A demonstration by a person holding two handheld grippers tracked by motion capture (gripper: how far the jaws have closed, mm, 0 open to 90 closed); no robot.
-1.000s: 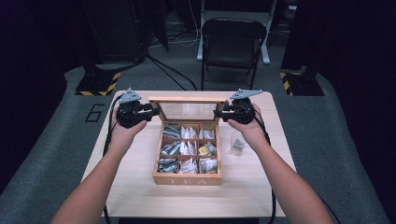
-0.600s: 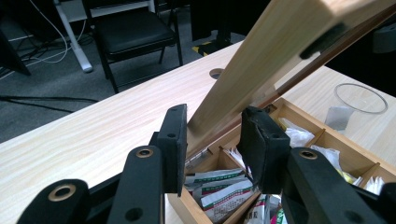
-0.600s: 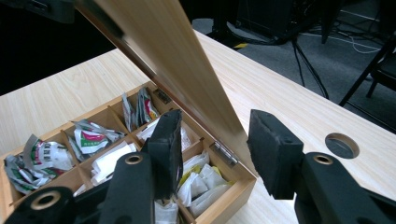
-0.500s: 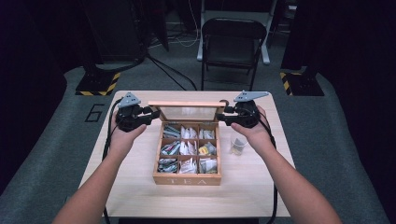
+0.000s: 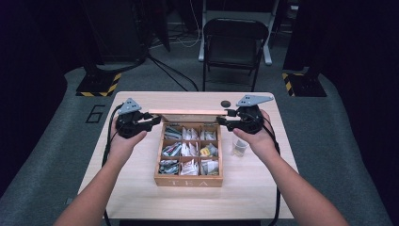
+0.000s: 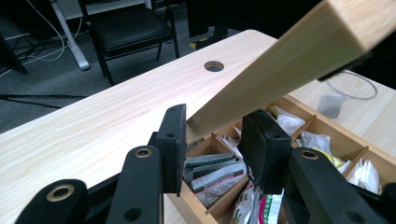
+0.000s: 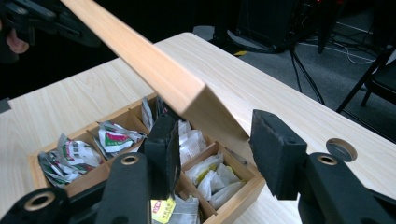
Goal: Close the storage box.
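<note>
A wooden tea box (image 5: 188, 180) stands mid-table, its compartments full of tea bags (image 5: 188, 150). Its hinged lid (image 5: 188, 112) is raised over the back of the box and shows edge-on as a thin wooden bar. My left gripper (image 5: 153, 117) is shut on the lid's left end, and my right gripper (image 5: 225, 117) is shut on its right end. In the left gripper view the jaws (image 6: 212, 126) clamp the lid (image 6: 289, 56) at its corner, above the tea bags. The right gripper view has the lid (image 7: 140, 56) ending between the pads of my right gripper (image 7: 212, 126).
A small clear glass cup (image 5: 240, 147) stands just right of the box, under my right hand. A round cable hole (image 5: 226, 103) sits in the tabletop (image 5: 141, 188) behind the box. A black folding chair (image 5: 233, 44) stands beyond the far edge.
The lid has swung toward me: its glass face showed a second ago, now just its edge. Both hands have come slightly nearer with it.
</note>
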